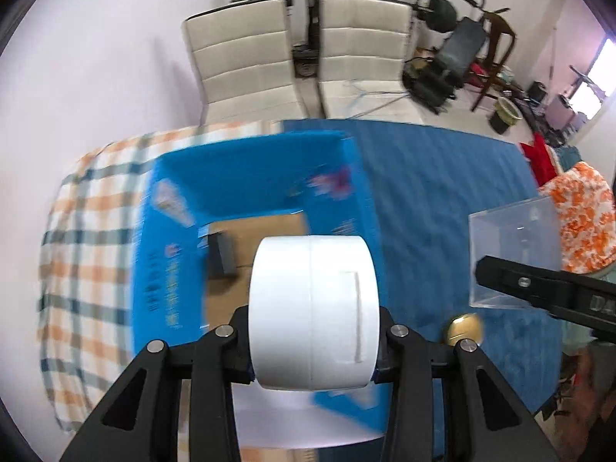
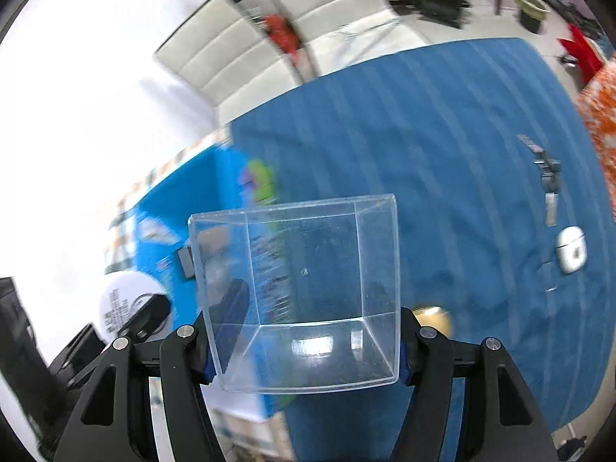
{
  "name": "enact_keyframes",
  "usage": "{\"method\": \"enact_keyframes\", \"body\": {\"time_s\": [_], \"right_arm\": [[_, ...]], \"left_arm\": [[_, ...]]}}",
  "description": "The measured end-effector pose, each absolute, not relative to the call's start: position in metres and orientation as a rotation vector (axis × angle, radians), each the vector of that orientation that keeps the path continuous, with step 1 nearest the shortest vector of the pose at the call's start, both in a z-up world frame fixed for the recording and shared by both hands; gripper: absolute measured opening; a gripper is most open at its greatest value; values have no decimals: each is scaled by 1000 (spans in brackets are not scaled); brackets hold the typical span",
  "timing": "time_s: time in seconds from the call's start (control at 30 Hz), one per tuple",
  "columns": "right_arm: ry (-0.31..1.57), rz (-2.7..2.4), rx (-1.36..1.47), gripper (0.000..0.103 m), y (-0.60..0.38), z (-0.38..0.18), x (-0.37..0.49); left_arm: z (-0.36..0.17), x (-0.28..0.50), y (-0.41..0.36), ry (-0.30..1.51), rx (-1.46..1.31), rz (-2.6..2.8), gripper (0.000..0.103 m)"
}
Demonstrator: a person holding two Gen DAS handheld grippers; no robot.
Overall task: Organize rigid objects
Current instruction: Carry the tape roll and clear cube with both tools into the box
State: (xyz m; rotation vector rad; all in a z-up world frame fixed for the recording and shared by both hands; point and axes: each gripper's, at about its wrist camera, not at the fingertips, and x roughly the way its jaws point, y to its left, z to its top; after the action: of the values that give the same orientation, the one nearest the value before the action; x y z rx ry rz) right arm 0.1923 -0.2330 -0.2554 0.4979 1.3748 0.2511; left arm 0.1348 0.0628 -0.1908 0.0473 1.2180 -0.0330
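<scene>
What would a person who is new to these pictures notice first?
First, the white round container, clamped on both sides by the left gripper and held above the open blue cardboard box. Next, the clear plastic box, gripped by the right gripper over the blue cloth. Farther right on that cloth lies a small white earbud case.

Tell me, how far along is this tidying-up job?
Partway. One dark item already lies inside the blue box. In hand: the left hand-held gripper grips a white round container above the box, and the right hand-held gripper grips a clear plastic box. Still out on the blue cloth: a gold round lid, a white earbud case and a grey strip-like item.
</scene>
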Motion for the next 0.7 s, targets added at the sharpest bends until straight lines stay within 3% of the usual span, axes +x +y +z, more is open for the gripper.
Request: {"method": "enact_keyframes", "body": {"time_s": [0.37,0.7], "right_arm": [[1461,366,426,68,-77,-277,166],[1566,326,356,68,-19,-333,179]], "left_arm": [[-285,102,149,1414,-22,61,36],[-332,88,168,1507,-120,64,36]]}}
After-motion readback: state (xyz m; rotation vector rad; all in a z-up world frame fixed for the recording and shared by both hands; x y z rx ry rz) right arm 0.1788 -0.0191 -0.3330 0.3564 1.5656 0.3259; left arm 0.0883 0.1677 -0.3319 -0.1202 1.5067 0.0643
